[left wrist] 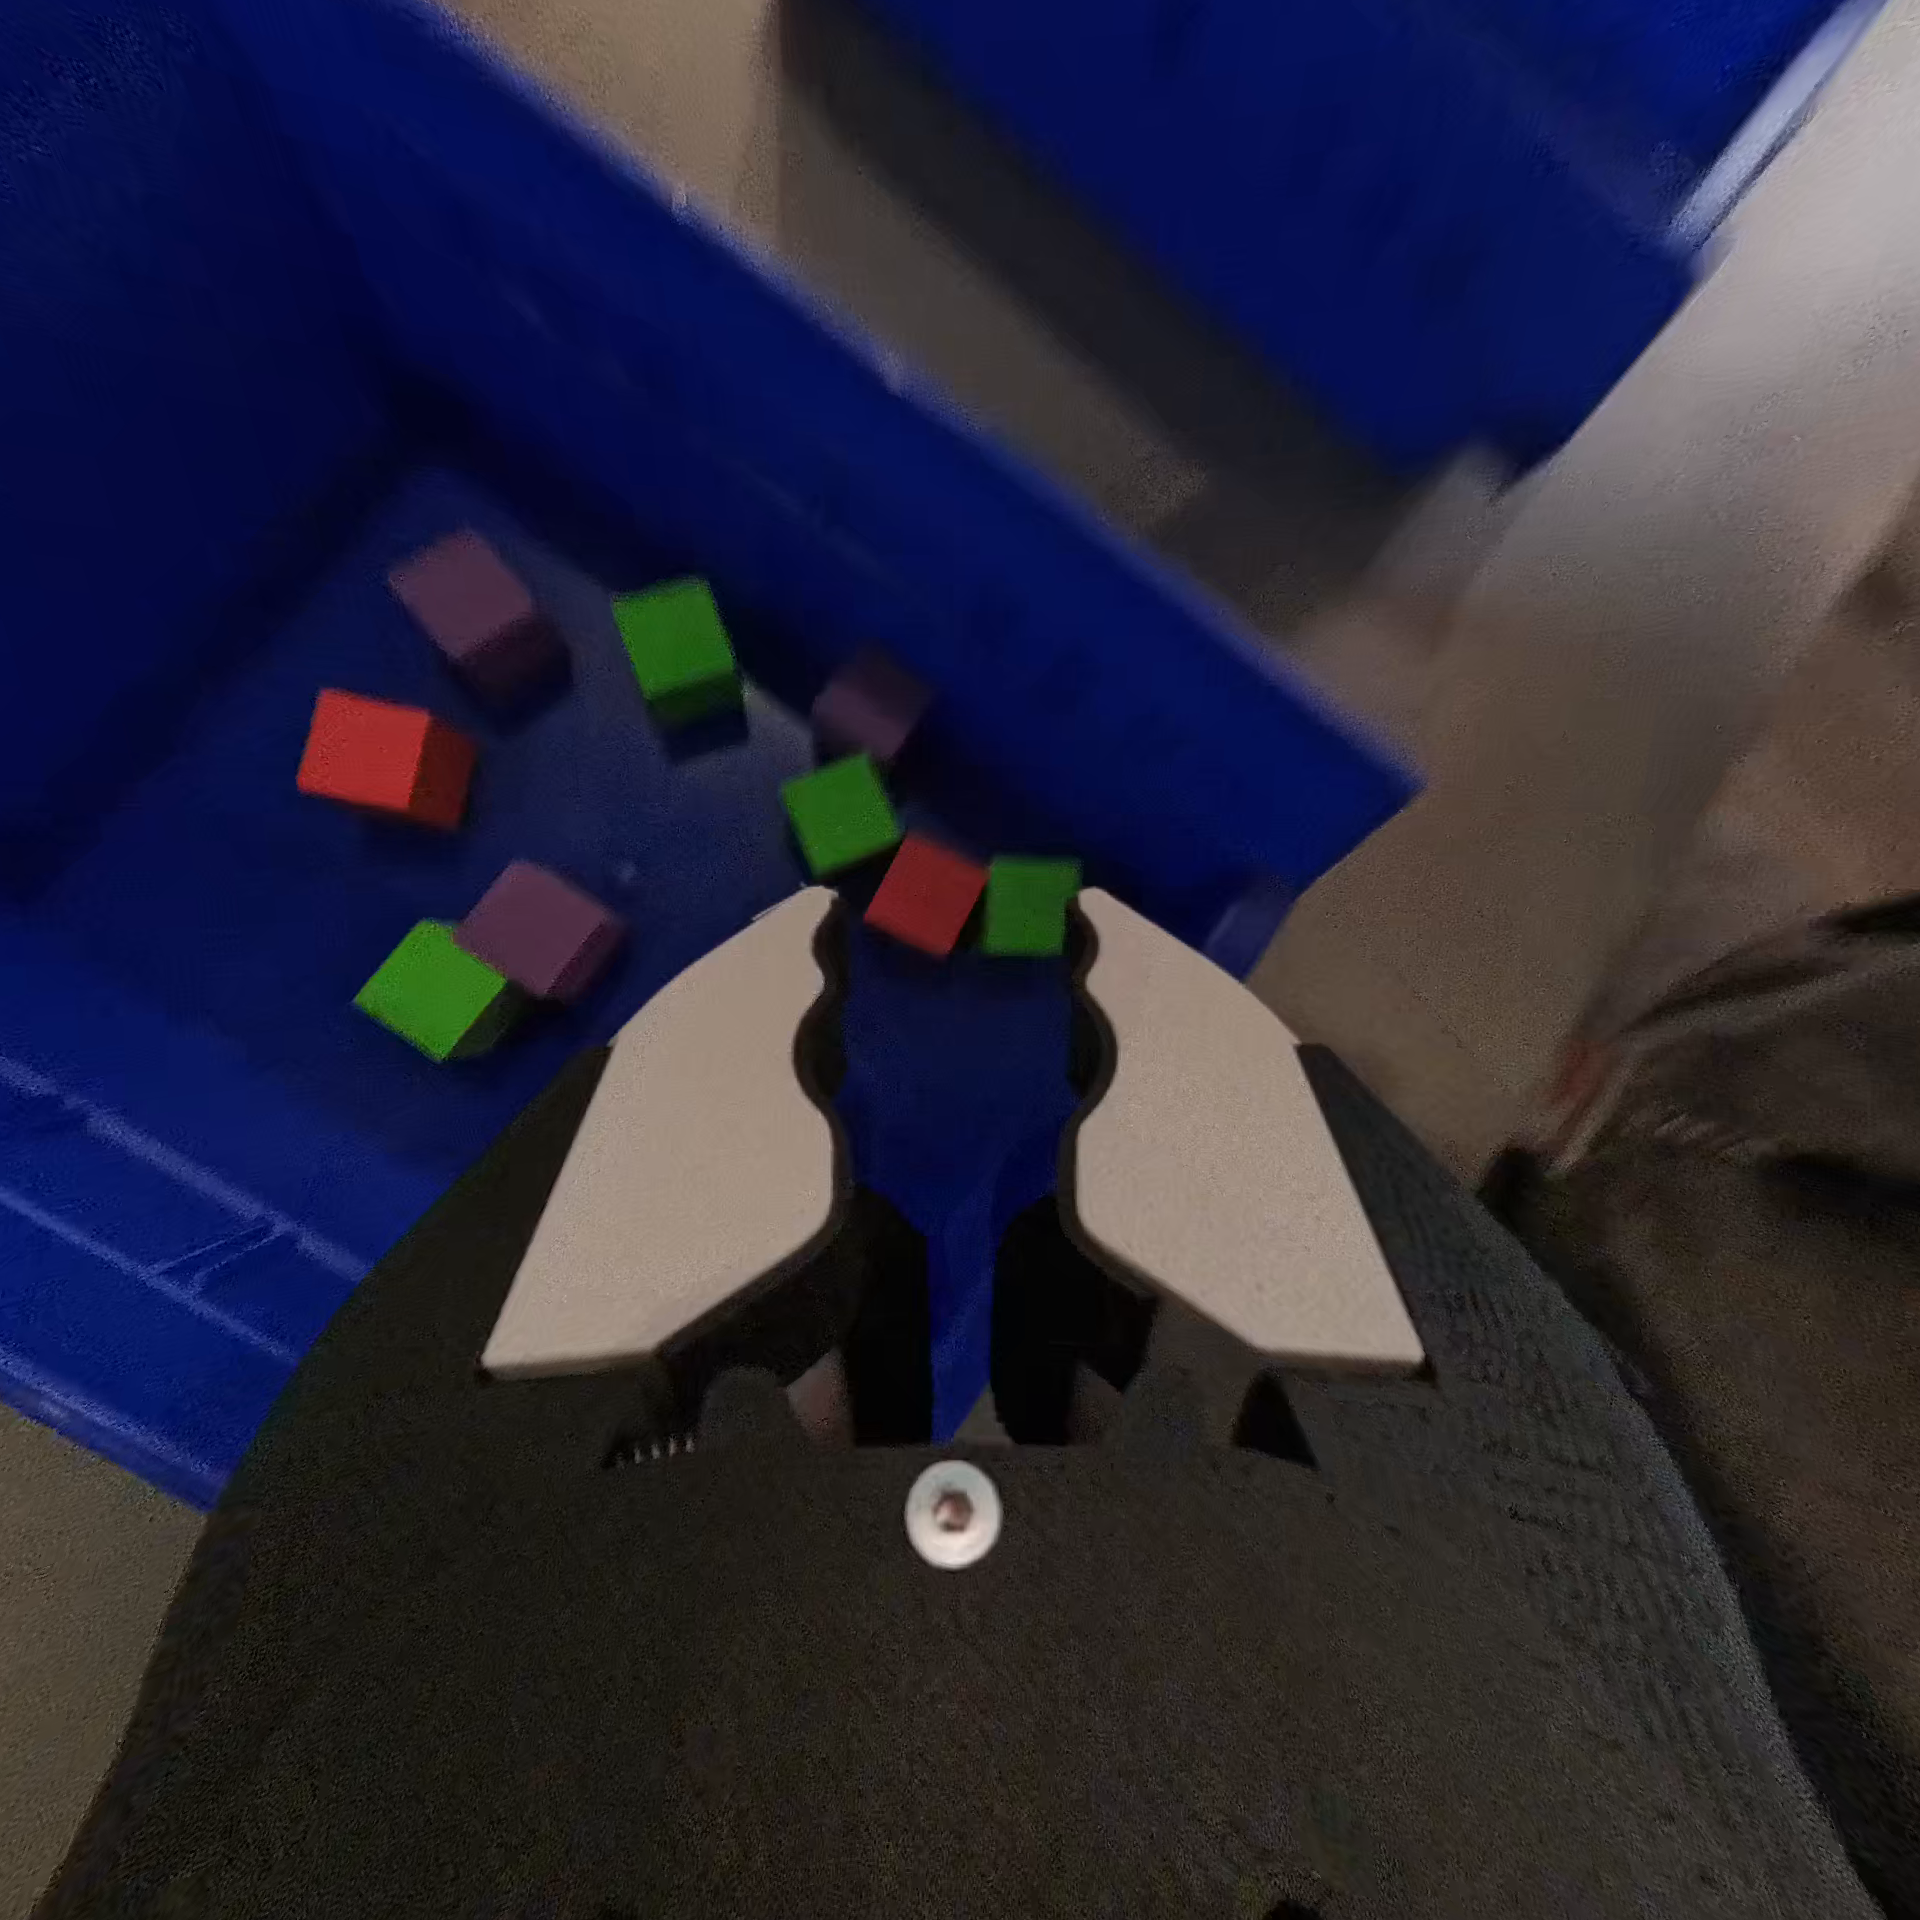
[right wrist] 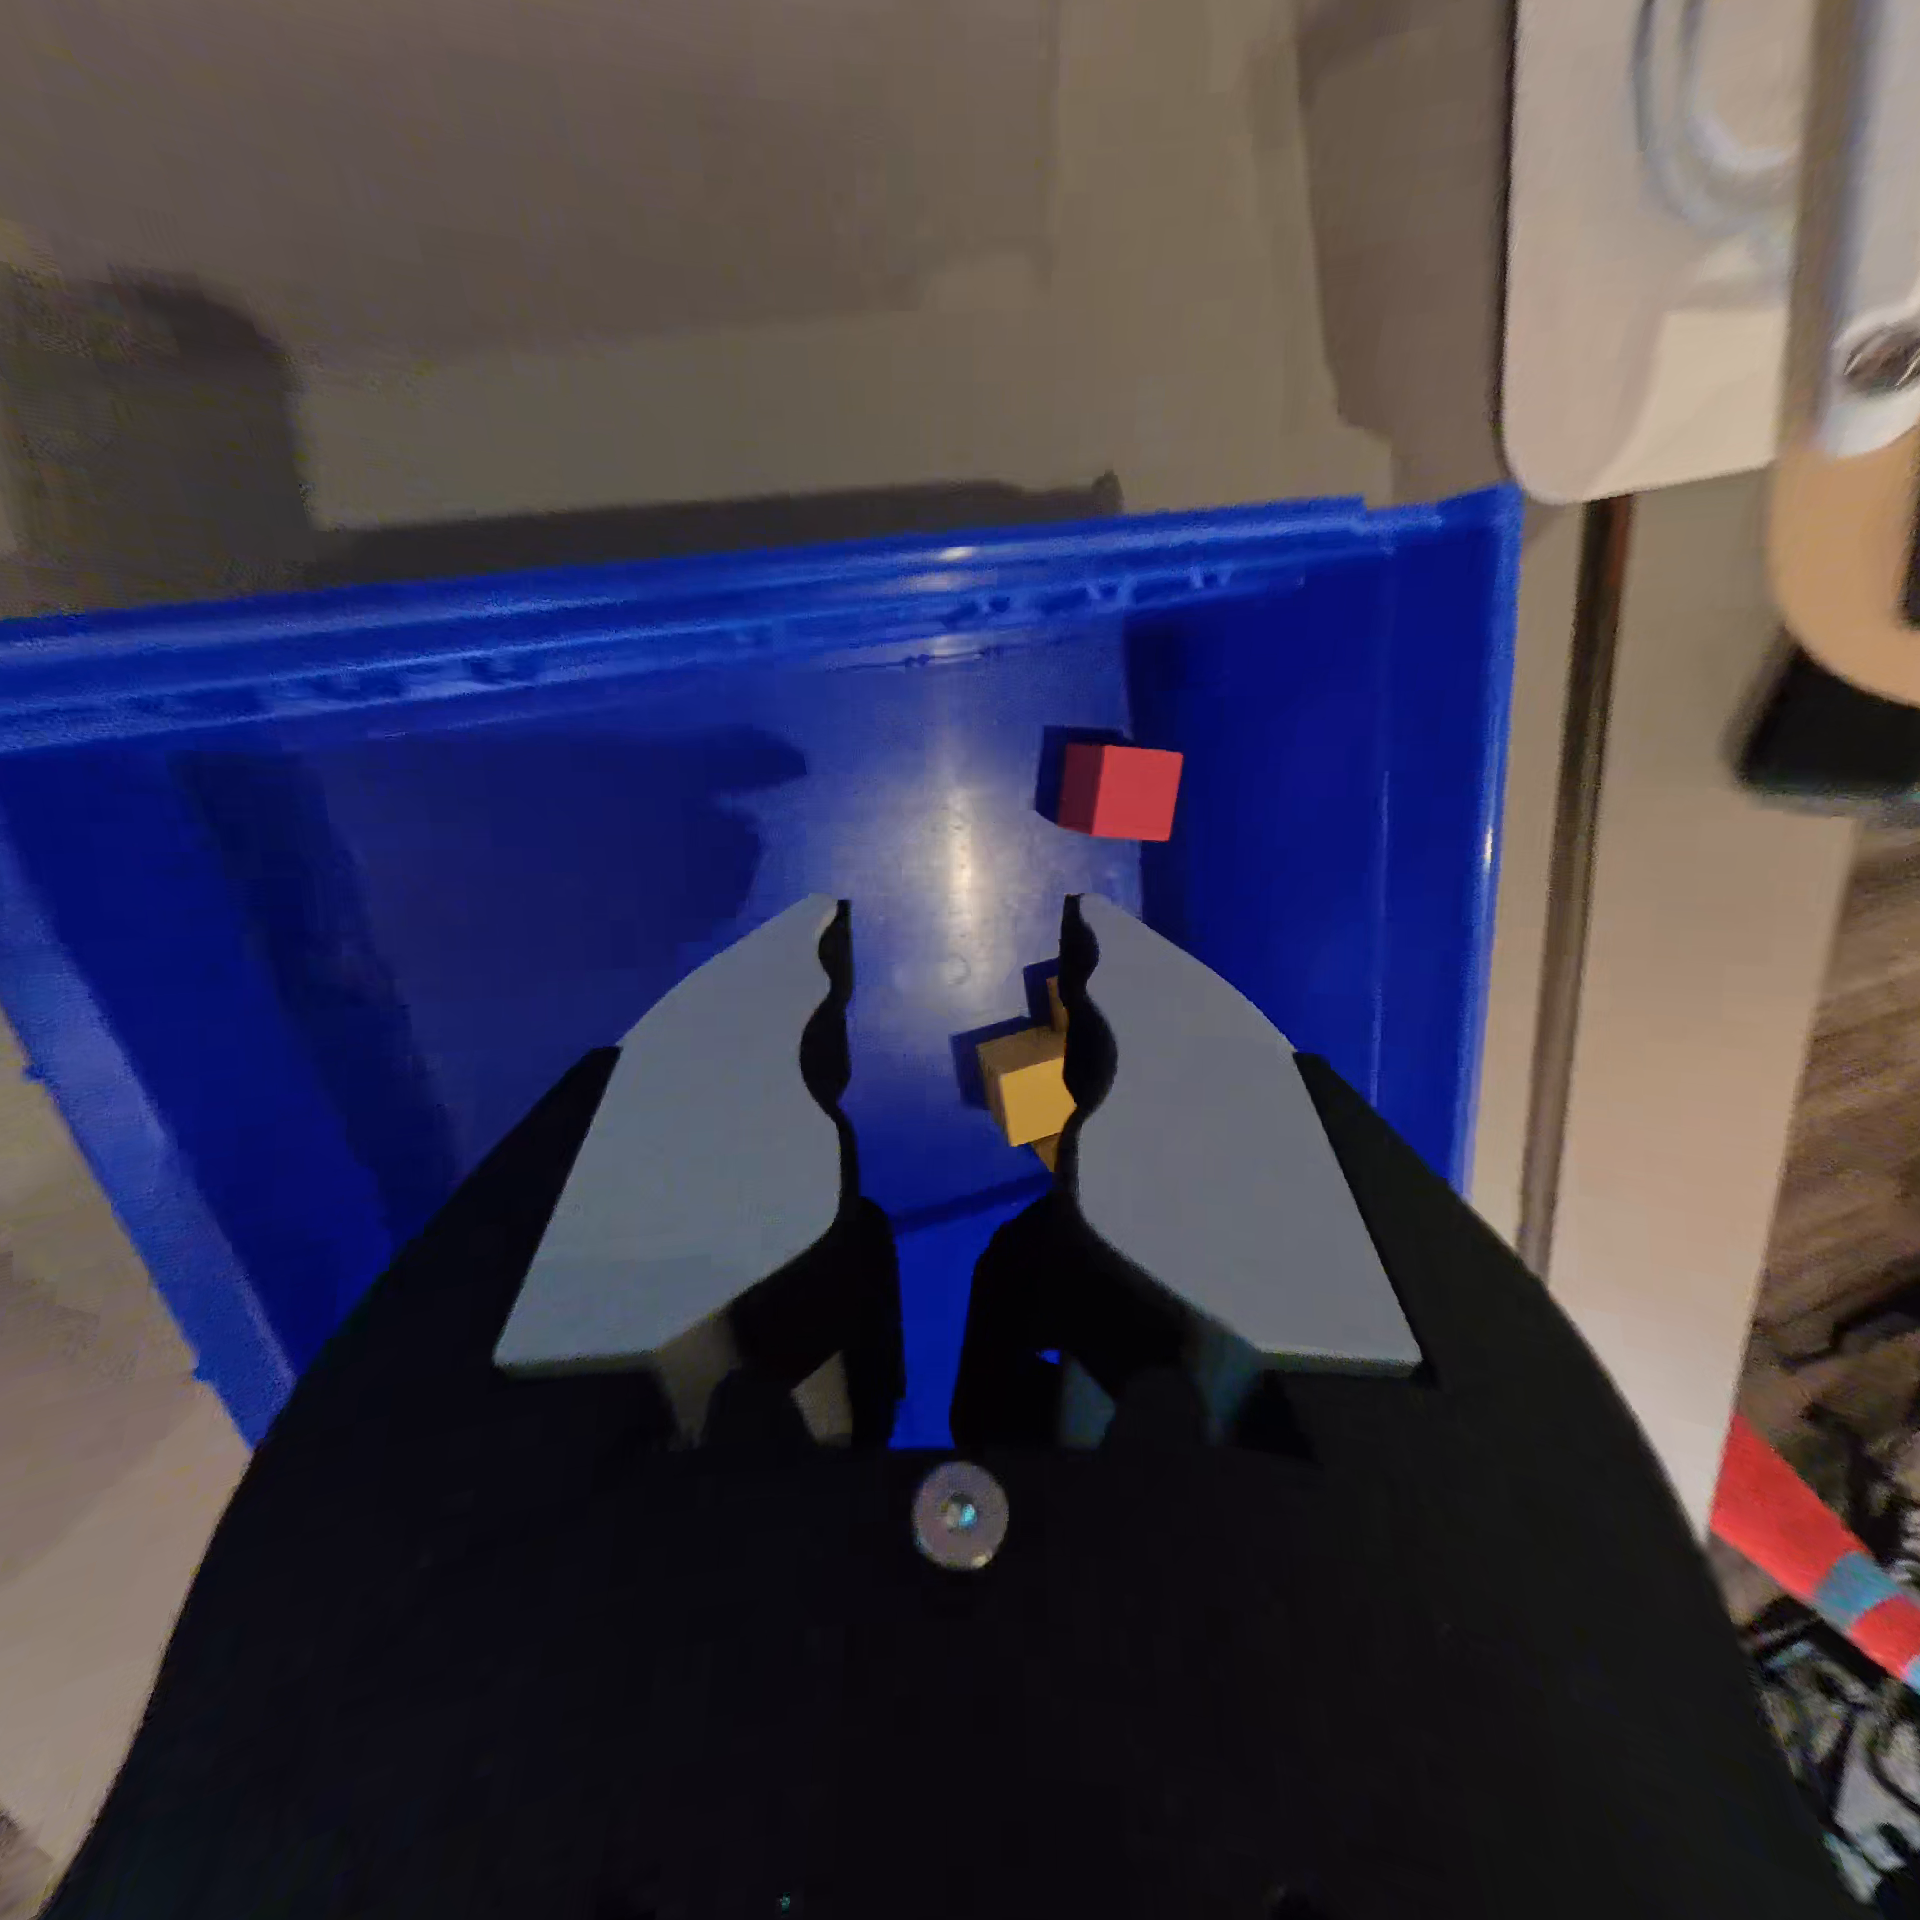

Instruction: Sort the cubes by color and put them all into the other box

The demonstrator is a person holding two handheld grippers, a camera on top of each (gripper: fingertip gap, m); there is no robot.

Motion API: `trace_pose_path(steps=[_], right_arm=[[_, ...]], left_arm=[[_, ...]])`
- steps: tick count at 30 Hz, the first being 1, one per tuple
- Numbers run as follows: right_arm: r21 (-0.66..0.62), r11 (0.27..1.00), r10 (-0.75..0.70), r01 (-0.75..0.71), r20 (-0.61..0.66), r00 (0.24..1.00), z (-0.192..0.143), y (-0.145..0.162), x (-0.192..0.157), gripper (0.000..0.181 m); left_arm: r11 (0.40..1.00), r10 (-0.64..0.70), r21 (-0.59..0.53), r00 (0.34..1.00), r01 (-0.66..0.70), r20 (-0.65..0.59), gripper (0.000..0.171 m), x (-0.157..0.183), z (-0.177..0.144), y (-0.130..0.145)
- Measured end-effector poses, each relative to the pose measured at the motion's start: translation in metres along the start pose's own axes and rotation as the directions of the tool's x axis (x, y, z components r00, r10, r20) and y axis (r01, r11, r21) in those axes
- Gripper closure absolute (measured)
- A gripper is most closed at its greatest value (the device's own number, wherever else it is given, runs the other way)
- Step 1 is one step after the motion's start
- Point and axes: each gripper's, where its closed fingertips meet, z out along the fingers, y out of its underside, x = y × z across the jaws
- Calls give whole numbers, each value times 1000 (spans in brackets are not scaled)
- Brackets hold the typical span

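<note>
In the left wrist view my left gripper point(left wrist: 954, 904) is open and empty above a blue bin point(left wrist: 935, 540) that holds several small cubes. A red cube point(left wrist: 925, 894) and a green cube point(left wrist: 1029, 906) lie just beyond its fingertips, with another green cube point(left wrist: 840, 812) behind them. In the right wrist view my right gripper point(right wrist: 954, 914) is open and empty over a second blue bin point(right wrist: 623, 634). A yellow cube point(right wrist: 1023, 1091) lies on the bin floor below the gap, next to the right finger point(right wrist: 1195, 1143). A red cube point(right wrist: 1122, 790) lies farther back near the bin's right wall.
The left bin also holds purple cubes point(left wrist: 473, 608), a red cube point(left wrist: 379, 756) and green cubes point(left wrist: 675, 646). Another blue container point(left wrist: 1299, 187) stands behind it. Dark fabric point(left wrist: 1766, 1143) lies at the right. A metal pole point(right wrist: 1569, 883) and patterned cloth point(right wrist: 1849, 1558) are right of the right bin.
</note>
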Motion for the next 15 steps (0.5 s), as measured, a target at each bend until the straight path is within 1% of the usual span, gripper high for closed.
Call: trace_pose_path(steps=[1,2,4,7,8,10,15], right_arm=[[23,999,-28,29,-26,999,-7,-3,-9,144],[45,997,-53,55,-45,998,-12,-6,-18,146],[70,994,-78,83,-67,995,-20,-7,-33,146],[91,991,-89,95,-75,993,-27,-7,-48,146],[98,990,-93,100,-75,993,-30,-7,-52,146],[112,989,-93,101,-78,993,-34,-7,-56,146],[121,987,-90,103,-110,990,-41,-6,-58,146]], left_arm=[[994,69,-93,997,-65,42,129,-3,10,9],[978,155,-153,986,-144,65,129,-5,19,14],[933,298,-231,952,-276,67,129,-7,32,23],[864,438,-302,897,-404,54,129,-13,42,29],[845,463,-325,885,-424,48,129,-16,44,31],[828,479,-343,877,-444,22,129,-16,48,33],[818,461,-365,886,-445,-46,128,-12,60,41]])
